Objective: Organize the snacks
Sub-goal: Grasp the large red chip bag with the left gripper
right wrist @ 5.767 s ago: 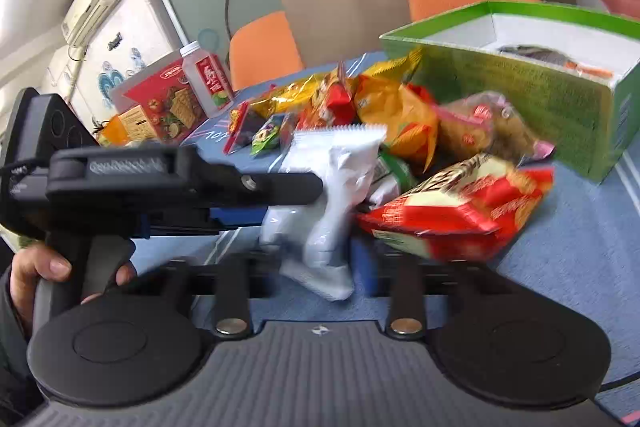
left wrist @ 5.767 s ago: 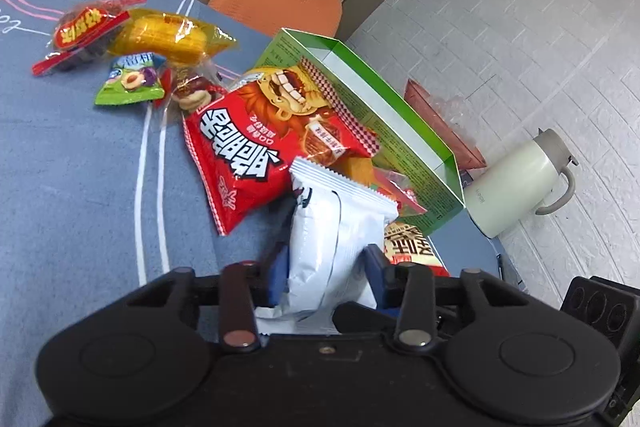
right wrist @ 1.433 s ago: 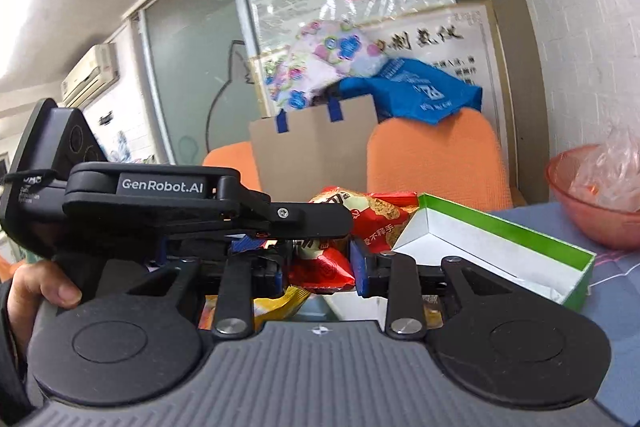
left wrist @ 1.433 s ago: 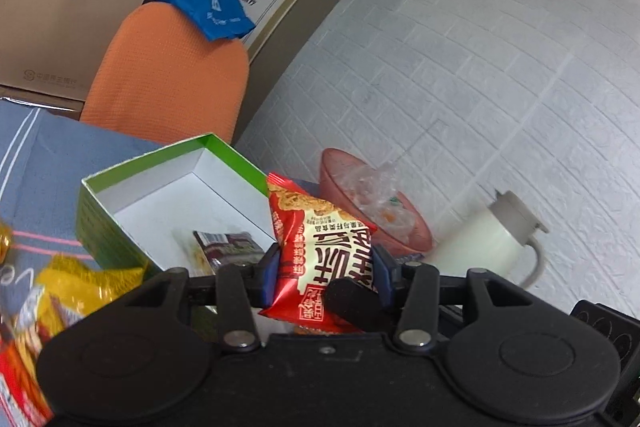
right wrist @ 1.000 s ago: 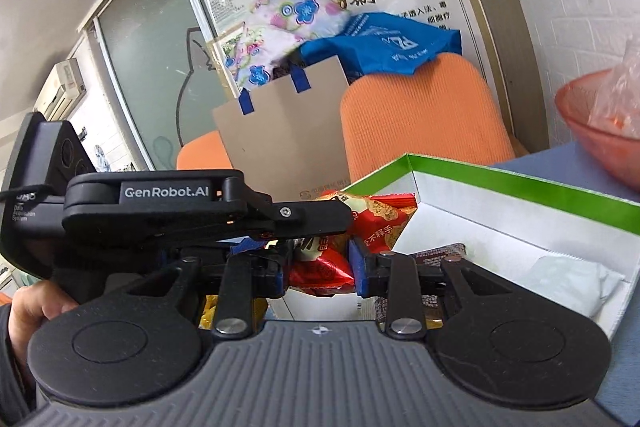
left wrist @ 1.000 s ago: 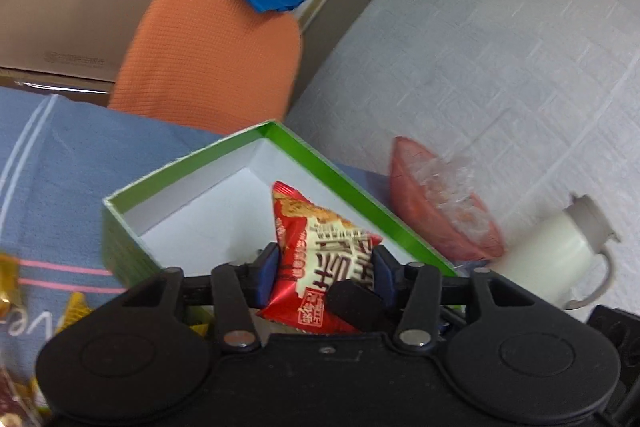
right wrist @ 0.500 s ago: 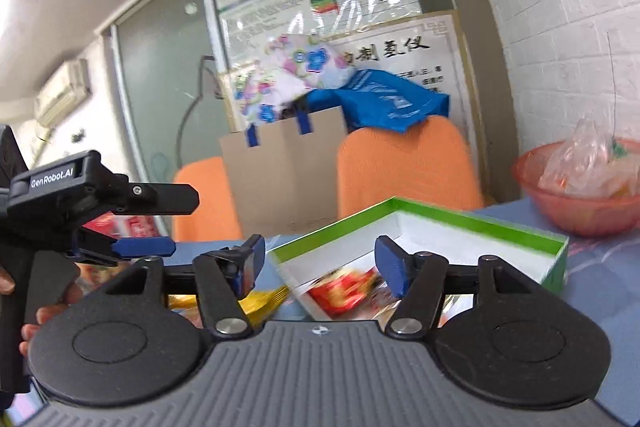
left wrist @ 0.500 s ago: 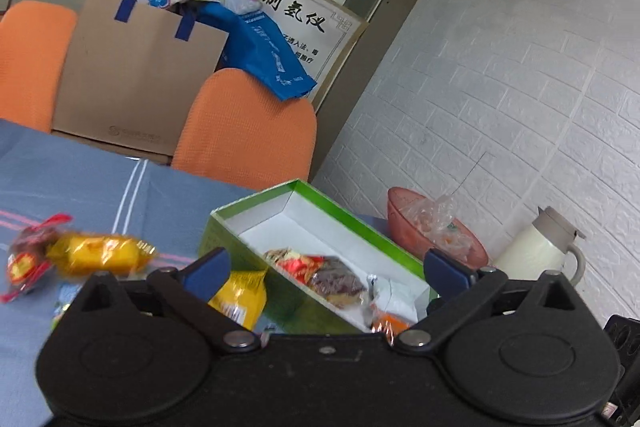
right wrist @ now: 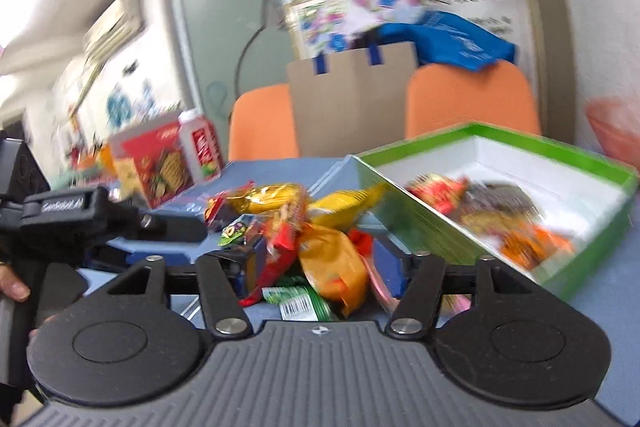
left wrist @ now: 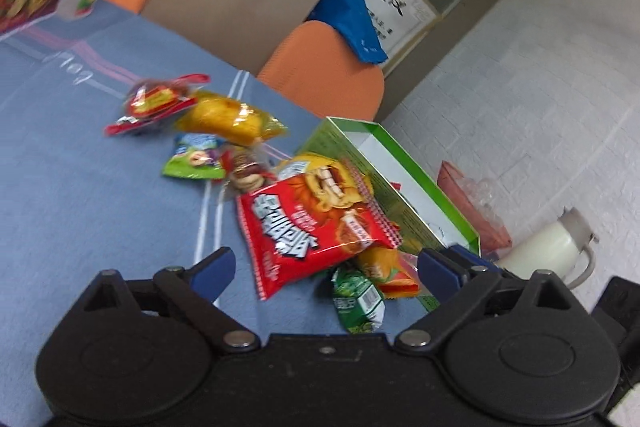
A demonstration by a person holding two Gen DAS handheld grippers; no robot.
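A green box point(left wrist: 404, 195) with a white inside stands on the blue tablecloth; in the right wrist view the box point(right wrist: 592, 227) holds several snack packets point(right wrist: 492, 211). Loose snacks lie beside it: a big red chip bag point(left wrist: 308, 231), a small green packet point(left wrist: 358, 303), a yellow packet point(left wrist: 232, 115). My left gripper point(left wrist: 324, 269) is open and empty above the red bag. My right gripper point(right wrist: 316, 263) is open, its fingers either side of an orange-yellow packet point(right wrist: 336, 263) and a red one in the pile.
A white kettle point(left wrist: 548, 251) and a red bowl point(left wrist: 476, 203) stand past the box. A red cracker box point(right wrist: 152, 163) and a bottle point(right wrist: 200, 147) stand at the table's far left. Orange chairs point(right wrist: 468, 103) and a cardboard bag point(right wrist: 352, 103) are behind the table.
Both grippers let go of the red snack bag into the box, opened, and swung back down over the loose snack pile.
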